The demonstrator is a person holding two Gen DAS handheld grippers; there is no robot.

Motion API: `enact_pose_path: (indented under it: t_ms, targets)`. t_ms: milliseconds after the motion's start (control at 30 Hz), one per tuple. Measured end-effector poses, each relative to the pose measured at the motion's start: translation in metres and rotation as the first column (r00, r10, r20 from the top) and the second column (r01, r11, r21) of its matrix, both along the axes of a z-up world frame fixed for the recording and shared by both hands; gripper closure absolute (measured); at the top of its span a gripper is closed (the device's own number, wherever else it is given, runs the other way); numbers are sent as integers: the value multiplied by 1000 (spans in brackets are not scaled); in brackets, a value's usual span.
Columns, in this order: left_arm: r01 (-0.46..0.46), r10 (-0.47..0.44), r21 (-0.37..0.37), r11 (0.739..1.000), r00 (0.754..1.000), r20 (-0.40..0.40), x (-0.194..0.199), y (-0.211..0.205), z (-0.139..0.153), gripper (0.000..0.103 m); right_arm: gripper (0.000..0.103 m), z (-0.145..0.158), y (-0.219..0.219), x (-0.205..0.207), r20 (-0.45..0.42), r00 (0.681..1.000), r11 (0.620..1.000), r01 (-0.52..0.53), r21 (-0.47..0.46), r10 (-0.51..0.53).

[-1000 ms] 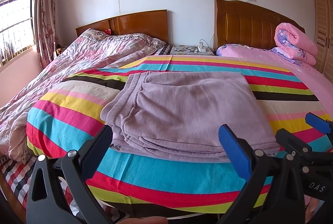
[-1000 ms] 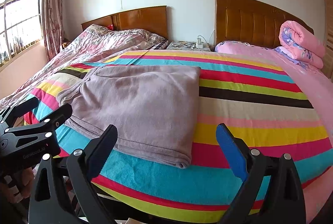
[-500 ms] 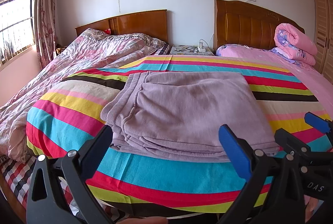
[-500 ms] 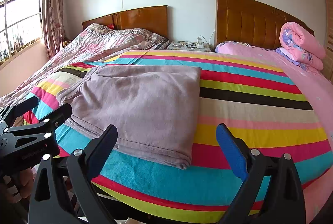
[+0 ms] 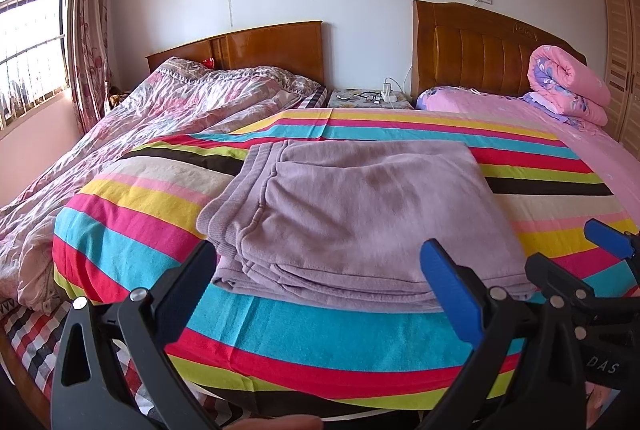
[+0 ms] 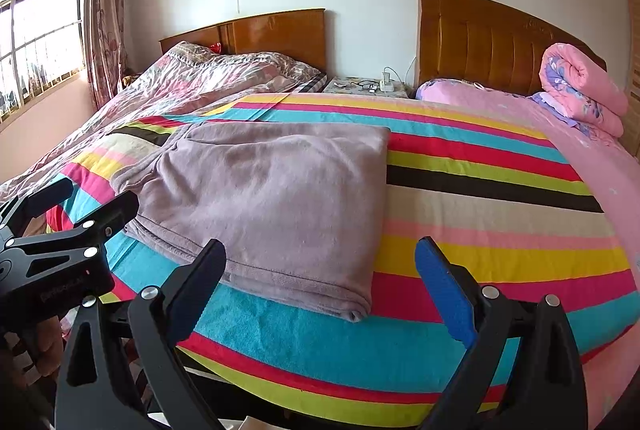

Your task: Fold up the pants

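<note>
While both tools are hanging just off the foot of the bed, the left gripper (image 5: 322, 282) is sitting with its two fingers spread wide, nothing between them, blue pads (image 5: 450, 284) facing inward. The right gripper (image 6: 320, 280) is doing the same on its side, fingers apart and gripping nothing. In the left wrist view the right gripper is poking in at the lower right edge; in the right wrist view the left gripper is showing at the lower left, with part of a hand (image 6: 44, 342) below it.

Just beyond the fingertips, the mauve pants (image 5: 352, 214) are lying folded into a thick, neat rectangle on the striped blanket (image 5: 132, 226). The stacked layers are showing along the near edge, the ribbed waistband is sitting at the left end, and the folded edge is running down the right side. The pants are resting toward the near left part of the blanket, touching neither gripper.

Past them, the bright stripes of the blanket are running across the mattress toward a pink sheet (image 5: 520, 118) on the right bed. Further left, a rumpled floral quilt (image 5: 180, 110) is covering the second bed. At the back right, a rolled pink duvet (image 5: 568, 82) is leaning by the right headboard (image 5: 472, 58). Between the two wooden headboards, a nightstand (image 5: 368, 98) is carrying a power strip and cables. Far left, a curtain (image 5: 88, 30) is hanging beside the barred window (image 5: 28, 38).
</note>
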State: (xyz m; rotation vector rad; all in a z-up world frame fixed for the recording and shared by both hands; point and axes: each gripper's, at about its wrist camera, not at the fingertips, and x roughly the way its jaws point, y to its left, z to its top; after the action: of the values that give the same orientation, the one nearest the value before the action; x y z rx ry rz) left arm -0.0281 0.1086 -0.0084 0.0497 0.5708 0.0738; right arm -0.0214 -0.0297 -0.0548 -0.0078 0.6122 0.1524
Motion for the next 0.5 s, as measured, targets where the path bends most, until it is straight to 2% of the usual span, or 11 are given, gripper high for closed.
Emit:
enact_pose_path:
  t_ms: [500]
  targets:
    - [-9,9,19,1000,1000,15,-2,-3,1,1,11,0,1,-2,-7,1000,1000,-7,-4,7]
